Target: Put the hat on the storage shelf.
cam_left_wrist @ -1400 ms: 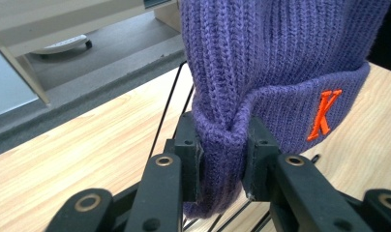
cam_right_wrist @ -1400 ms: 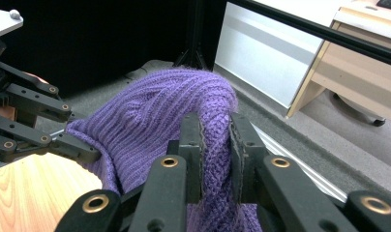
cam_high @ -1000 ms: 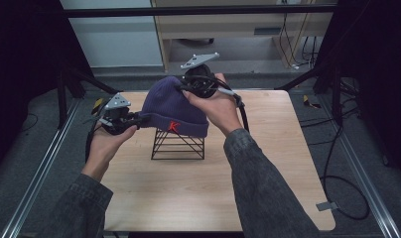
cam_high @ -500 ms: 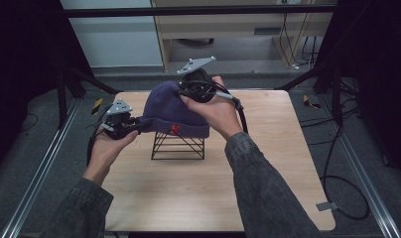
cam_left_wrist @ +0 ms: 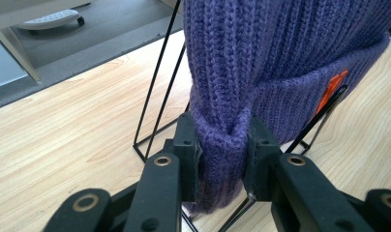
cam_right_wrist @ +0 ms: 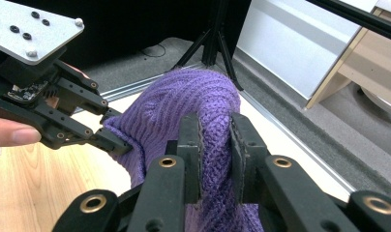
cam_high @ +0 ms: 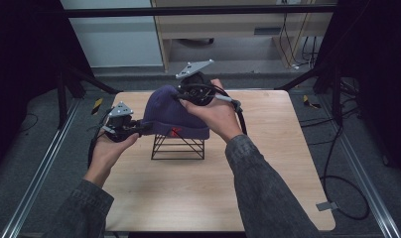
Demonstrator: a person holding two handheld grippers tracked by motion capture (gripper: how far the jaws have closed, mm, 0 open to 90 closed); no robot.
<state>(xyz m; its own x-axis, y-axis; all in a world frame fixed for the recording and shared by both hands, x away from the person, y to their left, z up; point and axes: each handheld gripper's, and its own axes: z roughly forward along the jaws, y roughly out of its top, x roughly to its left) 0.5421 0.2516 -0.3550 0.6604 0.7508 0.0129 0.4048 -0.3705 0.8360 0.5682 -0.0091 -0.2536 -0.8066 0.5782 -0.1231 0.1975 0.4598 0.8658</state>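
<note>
We hold the soft, light purple knit beanie (cam_high: 171, 115) over the black wire stand (cam_high: 178, 147), left tool (cam_left_wrist: 221, 152) pinching its folded cuff, right tool (cam_right_wrist: 215, 145) clamped on its limp crown.

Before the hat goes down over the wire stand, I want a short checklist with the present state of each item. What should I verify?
1. Left tongs hold the purple hat: ok, the jaws pinch a fold of the cuff.
2. Right tongs hold the hat: ok, knit is squeezed between the jaws near the crown.
3. Hat is above the black wire stand: ok in the high view.
4. Hat opening is spread wide enough for the stand: cannot tell, the underside is hidden.
5. Stand sits flat on the wooden table: ok, its base looks level.
6. Cuff is free of the stand wires: cannot tell; a wire runs close by the orange tag.
</note>
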